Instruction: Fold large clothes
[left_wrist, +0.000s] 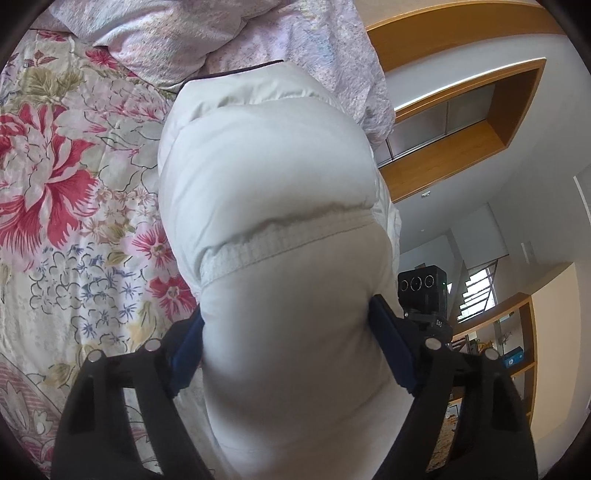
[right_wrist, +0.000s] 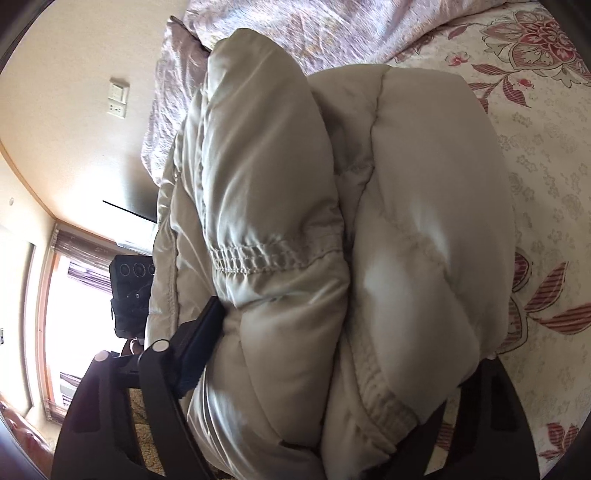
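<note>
A puffy off-white down jacket fills the left wrist view; its elastic-cuffed part bulges between the blue pads of my left gripper, which is shut on it. In the right wrist view the same jacket is bunched in thick folds, with a stitched elastic band across it. My right gripper is shut on a thick bundle of it; the left pad shows, the right finger is mostly hidden under the fabric. The jacket is held above the bed, its far end near the pillows.
A floral bedspread covers the bed. Pale lilac pillows lie at its head. The other gripper's camera is close on the right. Wooden shelves and a wall with a switch plate border the bed.
</note>
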